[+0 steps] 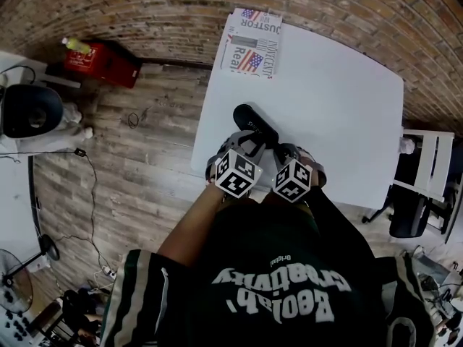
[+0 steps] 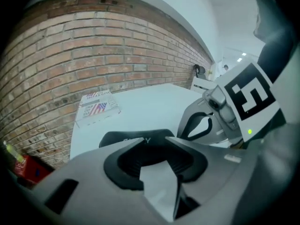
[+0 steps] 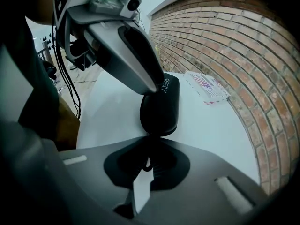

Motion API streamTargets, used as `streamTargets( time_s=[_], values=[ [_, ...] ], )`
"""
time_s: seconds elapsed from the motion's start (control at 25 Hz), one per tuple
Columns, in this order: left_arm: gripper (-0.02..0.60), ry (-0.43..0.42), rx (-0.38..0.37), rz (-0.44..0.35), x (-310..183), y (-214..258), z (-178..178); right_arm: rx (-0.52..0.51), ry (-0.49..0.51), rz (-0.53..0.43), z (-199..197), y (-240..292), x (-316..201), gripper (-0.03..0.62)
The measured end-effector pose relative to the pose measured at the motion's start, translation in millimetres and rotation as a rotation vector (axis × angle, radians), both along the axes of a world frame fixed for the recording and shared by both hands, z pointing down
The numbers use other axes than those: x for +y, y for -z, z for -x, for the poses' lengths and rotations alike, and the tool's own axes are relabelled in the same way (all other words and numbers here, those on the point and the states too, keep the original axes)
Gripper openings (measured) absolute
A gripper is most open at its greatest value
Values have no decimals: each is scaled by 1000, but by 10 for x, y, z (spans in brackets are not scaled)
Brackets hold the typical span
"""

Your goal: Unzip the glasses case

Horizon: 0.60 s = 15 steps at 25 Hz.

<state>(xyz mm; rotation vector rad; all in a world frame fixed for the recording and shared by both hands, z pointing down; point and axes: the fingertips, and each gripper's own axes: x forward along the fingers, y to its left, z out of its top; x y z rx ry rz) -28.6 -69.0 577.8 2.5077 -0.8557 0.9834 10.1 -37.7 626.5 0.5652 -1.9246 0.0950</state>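
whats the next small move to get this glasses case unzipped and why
Probably close the left tool onto the glasses case first. Its jaws stand apart at the case's end, while the right tool is shut on what looks like the zipper pull. With the case unheld on the white table, a tug would likely drag it rather than open the zip.

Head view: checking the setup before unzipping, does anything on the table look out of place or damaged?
Nothing stands out. The glasses case lies flat, undamaged; the printed packet sits at the table's far corner.
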Motion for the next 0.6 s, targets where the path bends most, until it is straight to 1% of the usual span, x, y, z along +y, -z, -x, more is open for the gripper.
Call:
streamTargets(
  time_s=[0.08,0.16,0.2,0.36,0.6],
  values=[
    [137,-9,8,-21,-89,49,-71,-1,-11,-3,7,0,-9,12],
    [121,-16,-9,-27,-168,24,-118,-3,-19,-4,8,3,-12,12],
    [109,-15,-18,-26,-196,-9,-126,-3,-23,-5,5,7,-16,11],
    [104,14,-7,-12,-224,-58,-106,-8,-39,-10,-23,22,-39,12],
    [104,0,-10,-6,-182,-77,-102,-7,-43,-12,-45,18,-22,11]
  ],
)
